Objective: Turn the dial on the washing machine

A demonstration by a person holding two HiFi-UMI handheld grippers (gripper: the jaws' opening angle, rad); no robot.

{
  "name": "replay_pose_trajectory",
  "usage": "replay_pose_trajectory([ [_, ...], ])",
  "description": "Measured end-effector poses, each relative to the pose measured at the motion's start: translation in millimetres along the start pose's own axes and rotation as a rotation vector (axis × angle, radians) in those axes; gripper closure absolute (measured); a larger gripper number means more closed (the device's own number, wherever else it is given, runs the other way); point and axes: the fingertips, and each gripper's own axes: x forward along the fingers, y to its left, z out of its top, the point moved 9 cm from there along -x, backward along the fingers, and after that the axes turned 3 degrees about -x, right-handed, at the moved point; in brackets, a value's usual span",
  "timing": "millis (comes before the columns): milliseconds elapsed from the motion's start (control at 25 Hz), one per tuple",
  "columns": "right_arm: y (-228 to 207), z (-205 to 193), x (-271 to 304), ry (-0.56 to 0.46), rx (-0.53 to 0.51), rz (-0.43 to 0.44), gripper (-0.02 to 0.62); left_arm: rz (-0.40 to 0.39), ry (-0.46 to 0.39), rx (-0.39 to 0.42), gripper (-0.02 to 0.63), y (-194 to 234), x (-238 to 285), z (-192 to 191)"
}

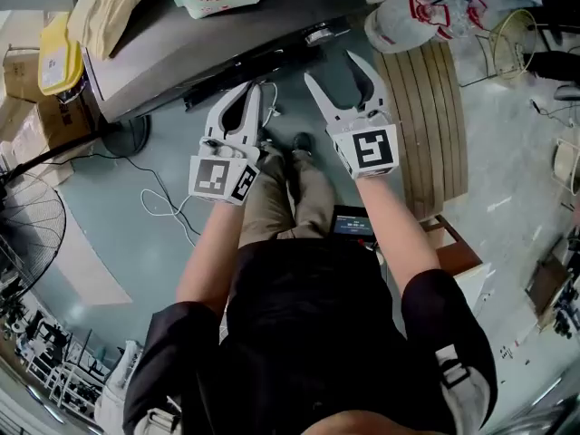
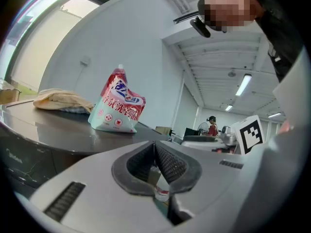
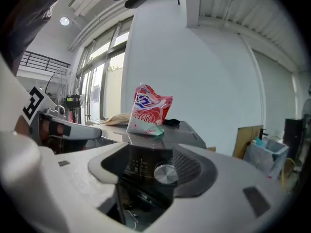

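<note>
Right gripper view looks along that tool's fingers straight at the dial (image 3: 166,174), a small silver knob on the dark control panel at the front edge of the washing machine (image 3: 146,141). The right gripper (image 3: 150,171) has its fingers spread and empty. The knob shows in the gap between them, but they are short of it and not touching. The left gripper (image 2: 154,144) hangs just beside it with its fingers pinched together on nothing. From where I stand this looks like the approach step, with the dial not yet gripped. I'd say the next move is to push the right gripper forward until both fingers straddle the knob squarely, then close on it and roll the wrist. The knob is small and smooth, so an off-centre bite could slip. On the machine's top, back from the front edge, stands a red-and-white detergent pouch (image 3: 148,110). It is upright and puffed out, but I cannot see what is inside it. A yellowish cloth (image 2: 60,100) lies near the pouch. Off to the right sits a clear plastic bin (image 3: 265,154), and I cannot make out what it holds.
</note>
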Motion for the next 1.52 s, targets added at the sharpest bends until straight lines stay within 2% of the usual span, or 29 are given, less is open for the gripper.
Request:
replay_pose_trajectory([
  [120, -3, 20, -15, -0.028, 0.048, -0.020, 0.313, 0.001, -0.007, 0.046, 0.611, -5, -12, 27],
  [320, -11, 48, -53, -0.034, 0.063, -0.032, 0.313, 0.022, -0.033, 0.085, 0.611, -20, -41, 62],
  [720, -34, 92, -120, -0.127, 0.067, -0.052, 0.313, 0.089, -0.102, 0.126, 0.611, -44, -107, 95],
  [1080, -8, 107, -127, -0.160, 0.112, -0.044, 0.313, 0.169, -0.110, 0.125, 0.611, -26, -169, 100],
  [1280, 12, 111, -131, -0.145, 0.168, -0.011, 0.313, 0.175, -0.120, 0.107, 0.611, -17, -189, 109],
  [1400, 22, 114, -136, -0.136, 0.213, -0.040, 0.313, 0.173, -0.143, 0.099, 0.611, -13, -202, 114],
  [1520, 40, 125, -147, -0.140, 0.207, -0.050, 0.313, 0.153, -0.161, 0.093, 0.611, -13, -220, 117],
])
